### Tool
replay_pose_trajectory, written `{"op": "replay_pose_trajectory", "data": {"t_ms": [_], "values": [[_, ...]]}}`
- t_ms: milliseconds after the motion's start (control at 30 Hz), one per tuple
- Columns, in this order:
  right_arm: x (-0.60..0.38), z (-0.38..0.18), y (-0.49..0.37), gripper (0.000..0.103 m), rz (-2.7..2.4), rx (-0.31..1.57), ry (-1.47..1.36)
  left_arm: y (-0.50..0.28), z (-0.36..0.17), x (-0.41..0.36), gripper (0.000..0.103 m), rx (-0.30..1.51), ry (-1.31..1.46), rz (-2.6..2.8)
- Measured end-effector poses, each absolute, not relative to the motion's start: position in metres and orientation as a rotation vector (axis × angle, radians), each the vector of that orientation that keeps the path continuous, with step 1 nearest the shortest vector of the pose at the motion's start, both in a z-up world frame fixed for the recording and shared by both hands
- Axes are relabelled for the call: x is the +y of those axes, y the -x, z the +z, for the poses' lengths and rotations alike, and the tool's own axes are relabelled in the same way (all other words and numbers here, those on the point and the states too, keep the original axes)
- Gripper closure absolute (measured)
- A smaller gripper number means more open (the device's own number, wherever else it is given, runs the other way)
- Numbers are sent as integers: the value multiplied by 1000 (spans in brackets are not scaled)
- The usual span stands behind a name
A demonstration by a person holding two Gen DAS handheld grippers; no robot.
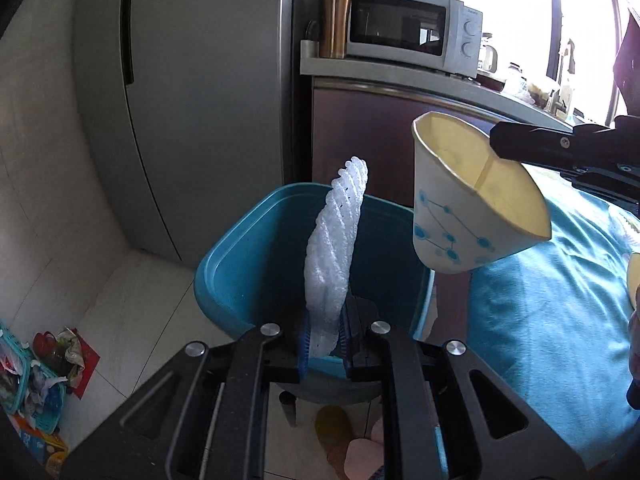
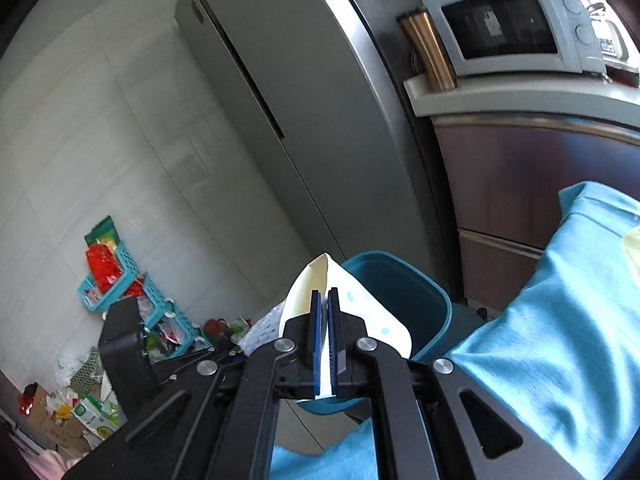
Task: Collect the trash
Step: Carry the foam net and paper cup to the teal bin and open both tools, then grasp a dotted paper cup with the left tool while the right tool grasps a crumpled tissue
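Kitchen floor tiles, a tall grey refrigerator (image 1: 188, 92) and a microwave (image 1: 412, 28) on a counter sit behind a teal trash bin (image 1: 248, 264) beside a tabletop under a blue cloth (image 1: 552, 308). Left gripper (image 1: 325, 336) points forward over the bin, its jaws clamped on the lower end of a white foam net sleeve (image 1: 332, 256) that stands upright above the bin opening. Right gripper (image 2: 325, 344) reaches in from the right, pinching the rim of a squashed paper cup (image 1: 468, 204) with blue dots, held tilted over the bin's near edge. Lettering on the microwave is too small to read.
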State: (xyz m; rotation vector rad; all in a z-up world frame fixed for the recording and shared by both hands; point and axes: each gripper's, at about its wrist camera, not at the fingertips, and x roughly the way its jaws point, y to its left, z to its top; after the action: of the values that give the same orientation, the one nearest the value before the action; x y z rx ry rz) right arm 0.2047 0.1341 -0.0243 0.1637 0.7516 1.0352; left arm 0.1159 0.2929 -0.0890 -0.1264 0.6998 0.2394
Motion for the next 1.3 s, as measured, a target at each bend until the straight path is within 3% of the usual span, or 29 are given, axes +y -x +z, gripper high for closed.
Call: {"op": "replay_pose_trajectory", "data": {"t_ms": [233, 400, 567, 633, 833, 1300], "values": [[167, -54, -221, 101, 980, 861, -130, -144, -111, 308, 89, 768, 196, 237], [171, -64, -227, 97, 947, 892, -129, -143, -120, 307, 81, 774, 204, 242], [158, -70, -226, 81, 929, 885, -153, -136, -113, 302, 74, 737, 202, 251], [149, -67, -220, 67, 931, 871, -163, -126, -105, 295, 69, 706, 192, 240], [96, -38, -183, 43, 959, 746, -167, -96, -74, 257, 55, 589, 173, 108], [-101, -9, -110, 41, 593, 595, -99, -79, -53, 99, 52, 583, 121, -363]]}}
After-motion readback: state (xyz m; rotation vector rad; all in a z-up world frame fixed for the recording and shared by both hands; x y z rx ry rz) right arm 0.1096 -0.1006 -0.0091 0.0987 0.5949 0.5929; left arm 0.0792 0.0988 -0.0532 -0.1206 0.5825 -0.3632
